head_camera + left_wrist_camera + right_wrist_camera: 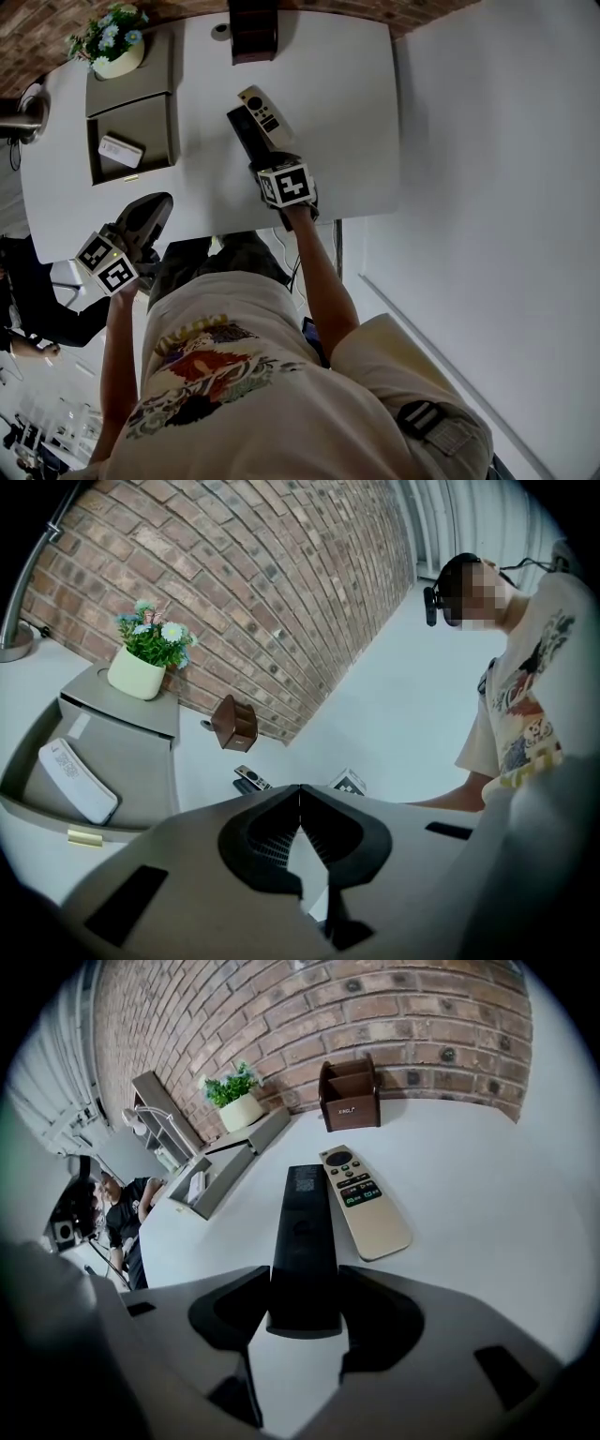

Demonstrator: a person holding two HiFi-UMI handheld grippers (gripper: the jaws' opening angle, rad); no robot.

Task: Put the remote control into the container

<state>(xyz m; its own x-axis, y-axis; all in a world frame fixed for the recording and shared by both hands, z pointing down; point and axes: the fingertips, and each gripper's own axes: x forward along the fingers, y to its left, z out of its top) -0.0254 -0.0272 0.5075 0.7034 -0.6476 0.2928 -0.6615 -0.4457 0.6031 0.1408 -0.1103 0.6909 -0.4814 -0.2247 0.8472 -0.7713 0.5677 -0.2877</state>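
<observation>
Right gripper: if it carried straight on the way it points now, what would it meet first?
The black remote, already between its jaws and apparently gripped. The right gripper points steeply down, so the white table beneath likely comes next.

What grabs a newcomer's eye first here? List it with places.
The right gripper clamps the near end of a slim black remote control lying on the white table, a beige remote control close beside it. At the table's left, a grey open container holds a white remote control, a flowering potted plant behind it.
</observation>
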